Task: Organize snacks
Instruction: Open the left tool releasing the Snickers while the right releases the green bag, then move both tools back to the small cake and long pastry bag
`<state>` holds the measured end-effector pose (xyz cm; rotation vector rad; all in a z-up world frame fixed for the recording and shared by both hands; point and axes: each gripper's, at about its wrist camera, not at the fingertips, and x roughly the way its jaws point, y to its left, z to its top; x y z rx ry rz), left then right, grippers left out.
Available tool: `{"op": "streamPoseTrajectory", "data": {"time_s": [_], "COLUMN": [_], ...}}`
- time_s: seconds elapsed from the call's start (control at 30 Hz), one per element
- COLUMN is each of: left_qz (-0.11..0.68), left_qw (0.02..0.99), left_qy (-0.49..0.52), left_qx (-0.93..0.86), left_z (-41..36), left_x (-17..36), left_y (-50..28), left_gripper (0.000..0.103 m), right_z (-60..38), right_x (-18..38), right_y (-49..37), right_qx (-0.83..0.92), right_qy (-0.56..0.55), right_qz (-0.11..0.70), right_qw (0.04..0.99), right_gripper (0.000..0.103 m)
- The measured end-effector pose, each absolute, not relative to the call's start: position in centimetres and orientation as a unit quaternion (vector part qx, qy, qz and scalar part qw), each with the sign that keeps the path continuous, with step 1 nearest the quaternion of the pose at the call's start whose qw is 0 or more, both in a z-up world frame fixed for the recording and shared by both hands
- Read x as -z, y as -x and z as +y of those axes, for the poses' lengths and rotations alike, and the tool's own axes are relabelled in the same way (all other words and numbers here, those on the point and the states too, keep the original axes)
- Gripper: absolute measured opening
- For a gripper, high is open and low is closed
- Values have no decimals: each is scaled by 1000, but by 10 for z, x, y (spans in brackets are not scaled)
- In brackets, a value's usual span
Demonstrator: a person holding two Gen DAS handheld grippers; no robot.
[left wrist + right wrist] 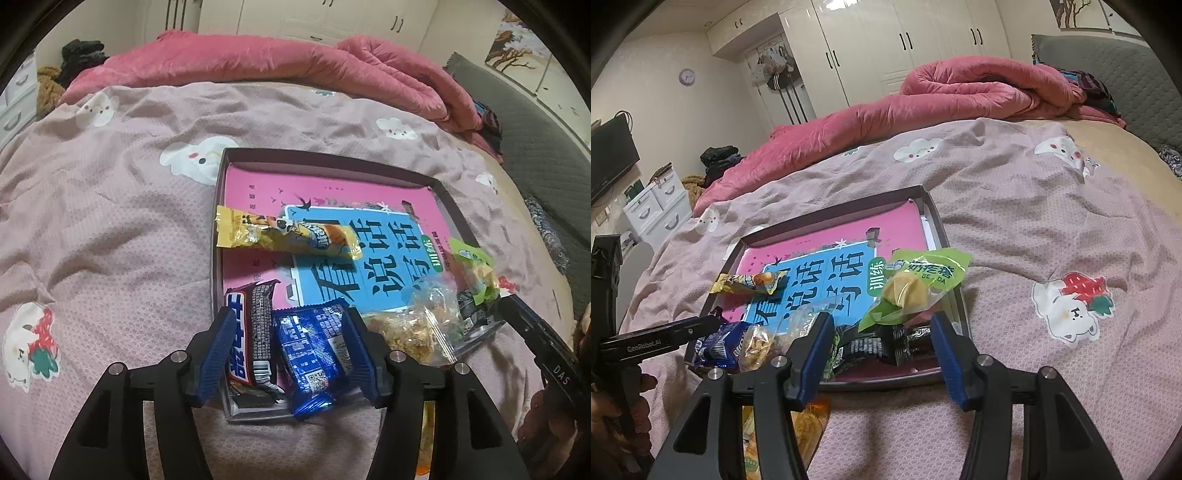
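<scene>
left gripper: jaws apart, straddling blue packet at tray near edge
right gripper: jaws spread, empty, by black packets
risk: blue packet overhangs rim; a nudge tips it onto bed

The shallow dark cardboard tray looks matt, and the pink and blue book cover lying in it is smooth with a soft sheen. Inside the tray, the yellow snack wrapper and the blue foil packet are crinkled and glossy; the clear plastic bag of crumbly snacks glints. At the tray's edge, the green see-through plastic pouch shines. Under the tray, the mauve printed bedsheet is matt woven cloth with a fine raised texture. Each tool has ribbed blue rubbery pads on matt black plastic arms with bright metal screws.
</scene>
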<state>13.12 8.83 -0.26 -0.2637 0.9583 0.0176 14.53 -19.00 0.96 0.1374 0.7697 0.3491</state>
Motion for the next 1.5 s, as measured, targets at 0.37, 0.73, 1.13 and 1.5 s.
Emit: {"op": "streamPoseTrajectory", "data": {"time_s": [0.37,0.73,1.13,1.5], "left_qz": [447,440,436,439], "left_qw": [886,890,891,890], "left_qy": [120,123,127,122], "left_qx": [-12,-10,-6,-2], "left_z": [86,85,88,83], "left_x": [-10,-18,-27,-32], "left_y": [-126,-117,-108,-104], "left_gripper": [72,75,77,79], "right_z": [-191,-193,-190,-186], "right_x": [-14,-17,-20,-23], "right_y": [-143,-140,-135,-123], "right_qx": [-167,-162,-167,-178], "right_qy": [-70,-76,-74,-69], "right_qz": [369,370,370,376], "right_qw": [912,912,911,907], "right_gripper": [60,65,66,67]}}
